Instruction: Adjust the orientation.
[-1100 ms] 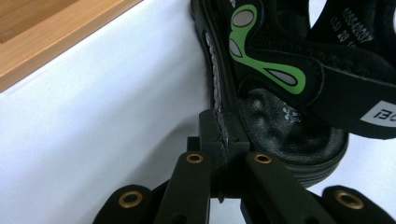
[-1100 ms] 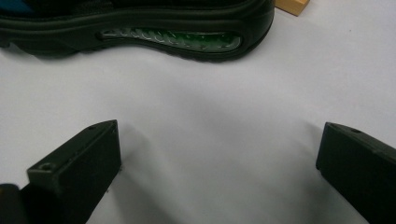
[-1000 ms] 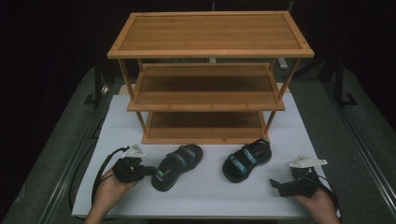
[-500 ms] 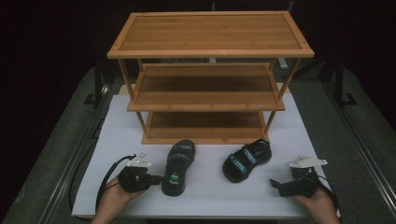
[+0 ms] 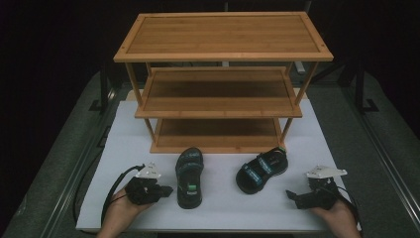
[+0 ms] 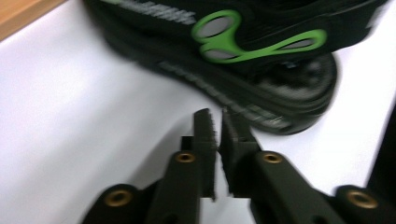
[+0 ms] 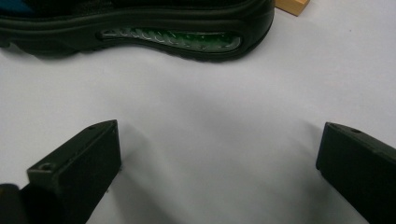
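Two black sandals lie on the white mat (image 5: pixel 223 213) in front of a wooden shoe rack (image 5: pixel 223 34). The left sandal (image 5: pixel 189 177) (image 6: pixel 224 56), with green marks, points its toe at the rack. My left gripper (image 5: pixel 168 190) (image 6: pixel 218 123) sits just left of its heel. Its jaws have just been opening but are still almost together, with a thin slit and nothing in it. The right sandal (image 5: pixel 262 169) (image 7: pixel 140 23), with blue straps, lies slanted. My right gripper (image 5: pixel 289 195) (image 7: pixel 219 140) rests on the mat to its right, open wide and empty.
The rack has three bare shelves; its lowest shelf (image 5: pixel 218 134) stands just behind the sandals, and one foot (image 7: pixel 292 5) shows near the right sandal. Dark grey table surface (image 5: pixel 64 163) surrounds the mat. A cable (image 5: pixel 111 191) loops left of the left hand.
The left sandal has swung from a slanted lie to point straight at the rack. The left gripper moved slightly right along with its heel. The right hand and right sandal stayed still.
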Action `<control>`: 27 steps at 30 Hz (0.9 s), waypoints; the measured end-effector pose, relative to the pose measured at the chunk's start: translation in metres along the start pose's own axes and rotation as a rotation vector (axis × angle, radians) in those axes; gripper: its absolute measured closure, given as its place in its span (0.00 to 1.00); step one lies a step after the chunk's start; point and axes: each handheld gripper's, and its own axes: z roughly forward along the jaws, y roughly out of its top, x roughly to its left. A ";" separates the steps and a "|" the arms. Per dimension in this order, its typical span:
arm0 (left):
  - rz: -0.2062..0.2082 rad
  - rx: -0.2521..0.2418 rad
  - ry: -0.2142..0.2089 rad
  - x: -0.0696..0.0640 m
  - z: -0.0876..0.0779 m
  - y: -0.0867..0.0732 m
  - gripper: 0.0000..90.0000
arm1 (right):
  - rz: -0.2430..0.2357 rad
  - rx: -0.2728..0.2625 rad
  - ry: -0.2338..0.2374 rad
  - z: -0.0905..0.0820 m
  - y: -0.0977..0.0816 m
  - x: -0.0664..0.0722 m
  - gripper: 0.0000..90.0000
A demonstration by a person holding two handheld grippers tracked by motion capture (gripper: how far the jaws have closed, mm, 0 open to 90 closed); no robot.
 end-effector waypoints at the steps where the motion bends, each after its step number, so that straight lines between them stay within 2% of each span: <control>1: 0.000 0.000 0.000 0.000 0.000 0.000 0.88 | 0.000 0.000 0.000 0.000 0.000 0.000 0.00; 2: -0.005 -0.001 0.018 0.003 -0.002 -0.001 0.88 | 0.000 0.000 0.000 0.000 0.000 0.000 0.00; 3: -0.010 -0.001 0.028 0.004 -0.003 -0.002 0.76 | 0.000 0.000 0.000 0.000 0.000 0.000 0.00; 5: -0.026 0.003 0.076 0.010 -0.006 -0.007 0.67 | 0.000 0.000 0.000 0.000 0.000 0.000 0.00; 6: -0.026 0.003 0.076 0.010 -0.006 -0.007 0.60 | 0.000 0.000 0.000 0.000 0.000 0.000 0.00; 7: -0.026 0.009 0.089 0.012 -0.006 -0.008 0.60 | 0.000 0.000 0.000 0.000 0.000 0.000 0.00; 8: -0.035 0.013 0.107 0.016 -0.007 -0.012 0.52 | 0.001 0.000 -0.001 0.000 0.000 0.000 0.00; 14: -0.055 0.008 0.151 0.025 -0.007 -0.020 0.28 | 0.002 0.004 0.004 -0.001 0.001 -0.001 0.00; 16: -0.061 0.014 0.179 0.029 -0.007 -0.026 0.20 | 0.004 -0.001 0.028 -0.004 0.004 -0.004 0.09; 18: -0.062 0.016 0.187 0.031 -0.007 -0.028 0.16 | -0.006 -0.013 0.045 -0.007 0.006 -0.004 0.13; 19: -0.062 -0.008 0.180 0.032 -0.007 -0.031 0.16 | -0.018 -0.027 0.049 -0.010 0.008 -0.004 0.14; 20: -0.076 -0.012 0.191 0.034 -0.008 -0.034 0.11 | -0.042 -0.035 0.068 -0.015 0.013 -0.005 0.14; 22: -0.079 -0.017 0.217 0.036 -0.009 -0.037 0.09 | -0.066 -0.031 0.080 -0.018 0.018 -0.005 0.15; 25: -0.096 -0.026 0.225 0.038 -0.008 -0.040 0.04 | -0.089 -0.032 0.096 -0.020 0.022 -0.004 0.15; 27: -0.092 -0.039 0.232 0.038 -0.008 -0.043 0.00 | -0.121 -0.036 0.108 -0.024 0.031 -0.003 0.15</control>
